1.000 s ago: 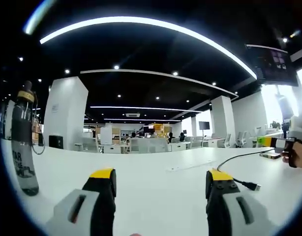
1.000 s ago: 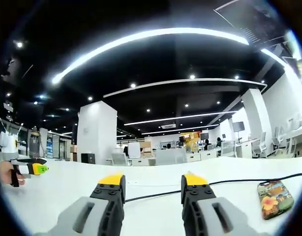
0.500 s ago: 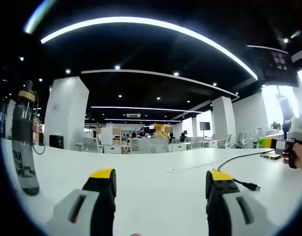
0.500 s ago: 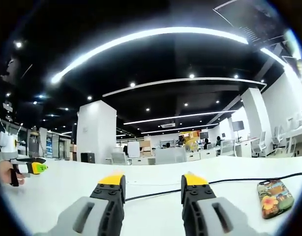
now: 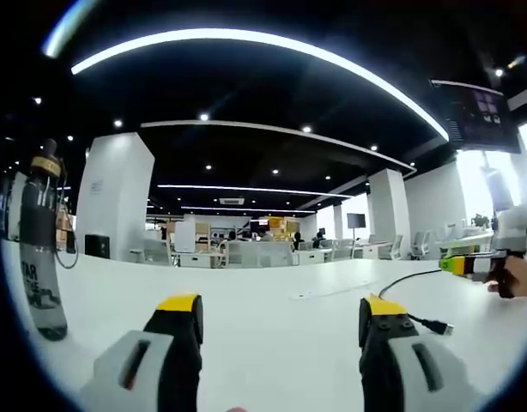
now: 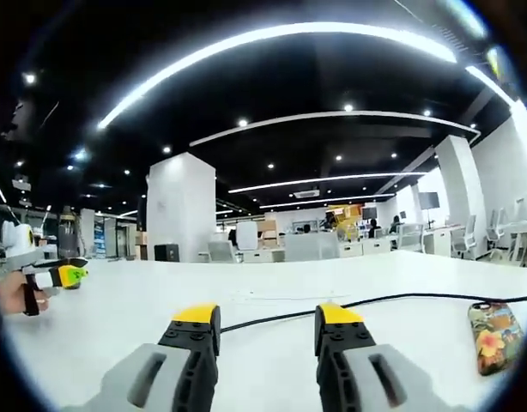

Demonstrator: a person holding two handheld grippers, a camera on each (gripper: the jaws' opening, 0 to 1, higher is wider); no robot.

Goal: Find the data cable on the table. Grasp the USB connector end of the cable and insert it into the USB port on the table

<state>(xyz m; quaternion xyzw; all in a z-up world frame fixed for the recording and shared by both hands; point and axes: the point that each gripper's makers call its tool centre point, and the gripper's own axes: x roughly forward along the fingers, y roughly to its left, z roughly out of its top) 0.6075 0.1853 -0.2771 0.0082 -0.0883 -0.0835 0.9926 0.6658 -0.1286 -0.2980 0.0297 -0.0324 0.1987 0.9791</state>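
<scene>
The black data cable (image 6: 401,302) lies across the white table (image 6: 126,309), passing behind my right gripper's jaws. Its USB connector (image 5: 437,325) rests on the table just right of my left gripper's right jaw, and the cable (image 5: 399,279) curves away from it to the right. My left gripper (image 5: 281,309) hovers low over the table, open and holding nothing; it also appears, held in a hand, as the left gripper (image 6: 51,275). My right gripper (image 6: 265,318) is open and holds nothing; it enters from the right as the right gripper (image 5: 469,263).
A dark water bottle (image 5: 39,245) stands at the far left. A phone in a floral case (image 6: 495,324) lies at the right beside the cable. A thin flat strip (image 5: 328,292) sits in the table's middle. Office desks and pillars lie beyond.
The right gripper has swung a little leftward and now covers the phone in the left gripper view. The left gripper and the USB connector have stayed put.
</scene>
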